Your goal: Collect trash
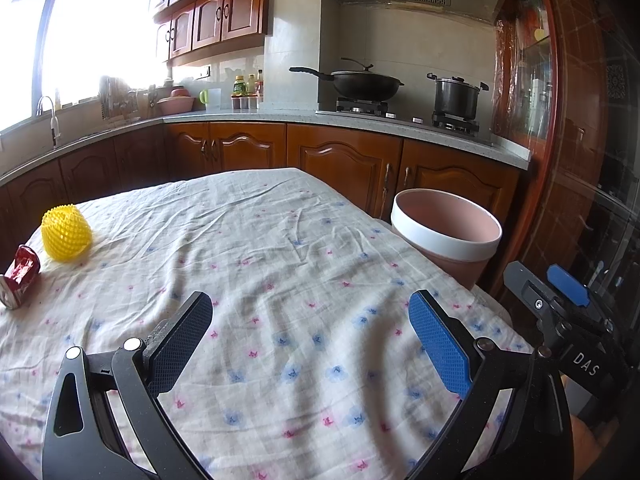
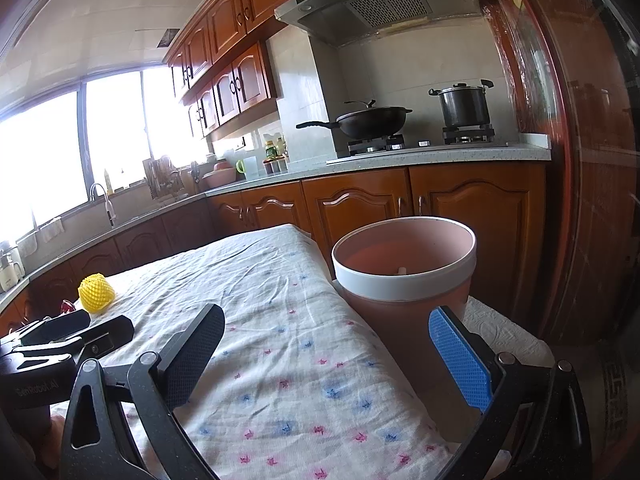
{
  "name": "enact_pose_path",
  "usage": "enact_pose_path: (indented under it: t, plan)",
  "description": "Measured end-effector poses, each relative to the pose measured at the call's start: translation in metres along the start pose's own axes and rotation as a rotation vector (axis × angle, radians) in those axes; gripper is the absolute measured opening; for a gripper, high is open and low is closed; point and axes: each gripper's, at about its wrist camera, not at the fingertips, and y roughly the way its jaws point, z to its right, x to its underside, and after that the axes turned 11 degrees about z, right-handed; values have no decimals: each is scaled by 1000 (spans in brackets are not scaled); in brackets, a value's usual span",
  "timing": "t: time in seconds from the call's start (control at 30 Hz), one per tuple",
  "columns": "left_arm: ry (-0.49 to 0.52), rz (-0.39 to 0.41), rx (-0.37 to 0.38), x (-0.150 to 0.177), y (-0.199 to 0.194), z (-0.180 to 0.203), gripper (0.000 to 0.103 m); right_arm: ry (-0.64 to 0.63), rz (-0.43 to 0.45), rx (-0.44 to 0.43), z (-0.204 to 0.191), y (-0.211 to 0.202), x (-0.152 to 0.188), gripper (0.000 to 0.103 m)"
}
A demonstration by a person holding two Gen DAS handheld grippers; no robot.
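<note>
A yellow foam fruit net lies at the far left of the floral tablecloth. Beside it, nearer the left edge, lies a crushed red can, which barely peeks out in the right wrist view. A pink bin with a white rim stands upright off the table's right edge, with a small white item inside. My left gripper hovers open over the cloth and holds nothing. My right gripper is open and empty, just short of the bin.
A wooden-fronted kitchen counter runs behind the table, carrying a wok, a pot, bottles and a sink tap. A dark wooden partition rises on the right. White textured paper lies under the bin.
</note>
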Motion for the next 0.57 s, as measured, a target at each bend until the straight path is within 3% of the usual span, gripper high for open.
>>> enact_pose_path:
  t: [0.57]
  plan:
    - [-10, -22, 11, 2, 6, -2, 101, 8, -17, -4, 2, 4, 1, 103]
